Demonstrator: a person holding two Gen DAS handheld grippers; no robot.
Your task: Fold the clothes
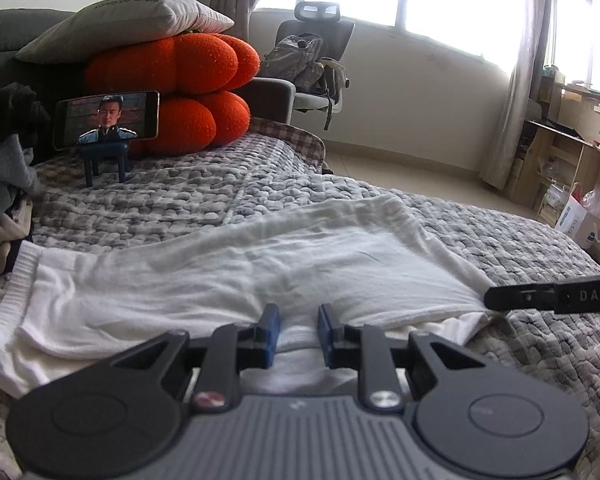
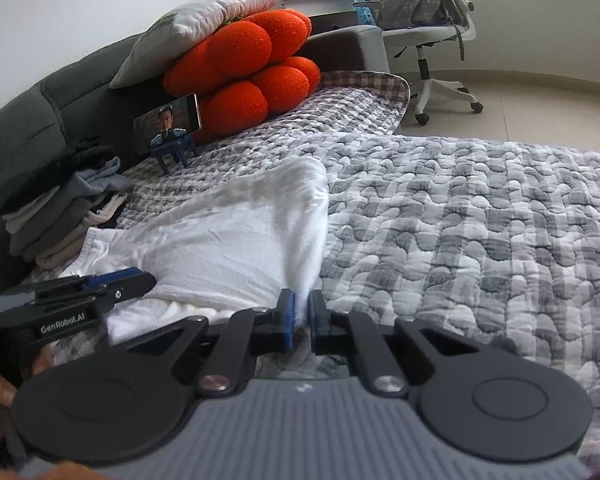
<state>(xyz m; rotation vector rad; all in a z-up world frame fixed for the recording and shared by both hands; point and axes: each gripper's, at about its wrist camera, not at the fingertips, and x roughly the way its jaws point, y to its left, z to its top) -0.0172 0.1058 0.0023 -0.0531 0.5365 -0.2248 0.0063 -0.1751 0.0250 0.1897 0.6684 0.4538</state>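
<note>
- We see the white garment [image 1: 220,280] lying flat on the quilted bed [image 1: 500,240], long axis running left to right, ribbed hem toward the stack of folded clothes [image 2: 60,216].
- Our left hand-held gripper [image 1: 299,326] is partly open over its near edge, gripping nothing.
- Our right hand-held gripper [image 2: 302,312] is pinched onto the garment's right edge.

Both low wrist views share the bed [image 1: 340,200].
</note>
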